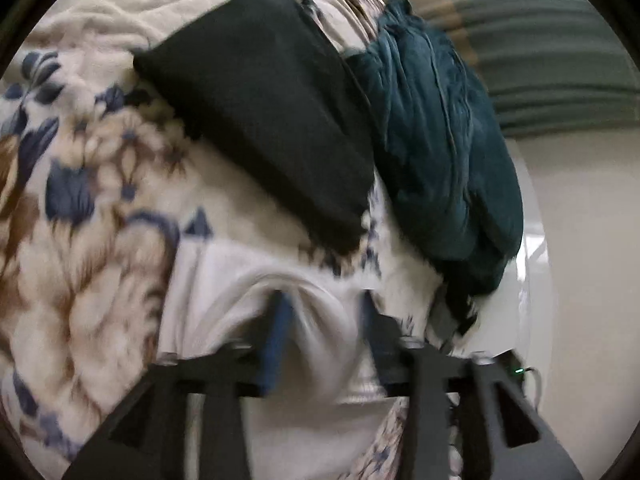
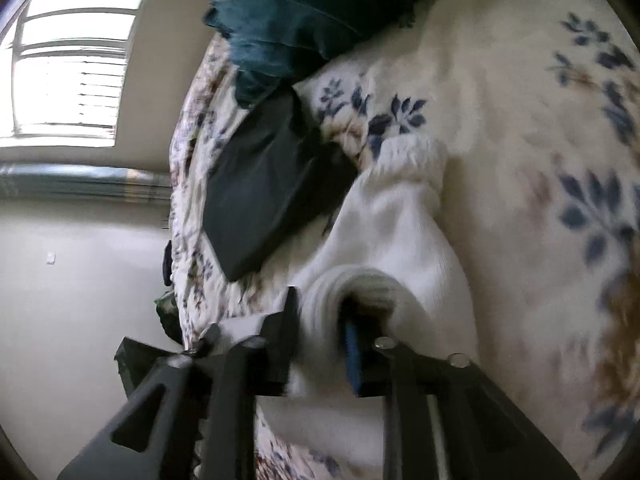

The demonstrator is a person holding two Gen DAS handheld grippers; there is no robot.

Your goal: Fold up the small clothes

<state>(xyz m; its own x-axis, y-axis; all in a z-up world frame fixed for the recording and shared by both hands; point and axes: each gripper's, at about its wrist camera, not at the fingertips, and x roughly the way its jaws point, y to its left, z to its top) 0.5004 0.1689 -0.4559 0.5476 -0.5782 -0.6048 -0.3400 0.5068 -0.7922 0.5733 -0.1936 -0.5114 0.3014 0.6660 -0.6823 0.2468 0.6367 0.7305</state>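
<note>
A white knitted garment (image 1: pixel 240 292) lies on a floral blanket (image 1: pixel 92 184). My left gripper (image 1: pixel 322 308) is shut on a bunched fold of it, cloth filling the gap between the fingers. In the right wrist view the white garment (image 2: pixel 392 236) shows a ribbed cuff at its far end, and my right gripper (image 2: pixel 320 312) is shut on a rolled ribbed edge of it. A folded black garment (image 1: pixel 260 112) lies just beyond, also in the right wrist view (image 2: pixel 272 196). A crumpled teal garment (image 1: pixel 440 132) lies beside the black one, and shows in the right wrist view (image 2: pixel 304 20).
The floral blanket (image 2: pixel 540 140) covers the bed. The bed edge drops to a pale floor (image 1: pixel 592 240) on the right of the left wrist view. A window (image 2: pixel 72 64) and a green striped curtain (image 1: pixel 552 60) stand beyond the bed.
</note>
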